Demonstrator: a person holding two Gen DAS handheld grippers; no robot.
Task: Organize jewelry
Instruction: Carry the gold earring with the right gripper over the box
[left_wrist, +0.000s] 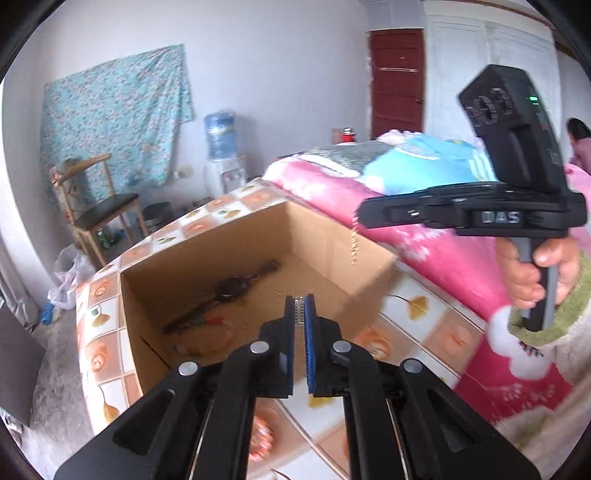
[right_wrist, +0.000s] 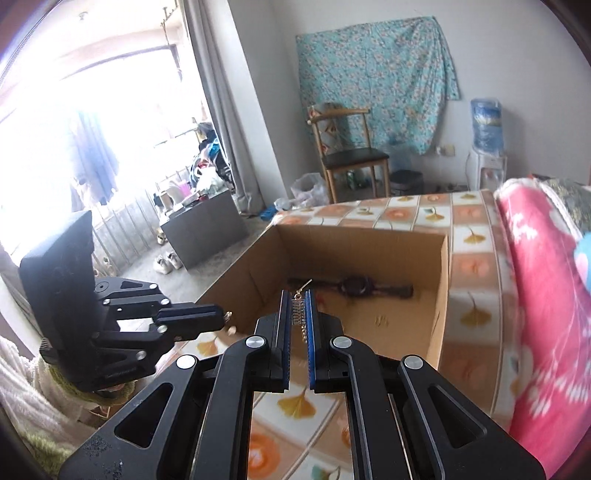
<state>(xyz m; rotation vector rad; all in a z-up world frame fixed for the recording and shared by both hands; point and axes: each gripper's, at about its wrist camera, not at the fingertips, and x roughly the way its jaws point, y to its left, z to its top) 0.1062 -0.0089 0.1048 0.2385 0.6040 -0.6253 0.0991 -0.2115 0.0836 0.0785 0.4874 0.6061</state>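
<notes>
An open cardboard box (left_wrist: 332, 236) (right_wrist: 441, 295) stands on the tiled cloth. A dark wristwatch (left_wrist: 231, 290) (right_wrist: 354, 287) lies on its floor. My left gripper (left_wrist: 300, 308) is shut on a small gold earring (left_wrist: 300, 302) above the box's near side; in the right wrist view it (right_wrist: 221, 317) sits at the box's left edge. My right gripper (right_wrist: 298, 314) is shut on a gold chain earring (right_wrist: 299, 314) over the box's near edge. In the left wrist view the right gripper's body (left_wrist: 480, 214) is at the right with a thin gold chain (left_wrist: 352, 243) hanging over the box's far corner.
The tiled cloth (left_wrist: 424, 314) (right_wrist: 402, 210) covers the surface under the box. A pink blanket (left_wrist: 424, 251) (right_wrist: 535, 295) lies to the right. A chair (left_wrist: 96, 206) (right_wrist: 347, 155), a water dispenser (left_wrist: 223, 155) and floor clutter stand beyond.
</notes>
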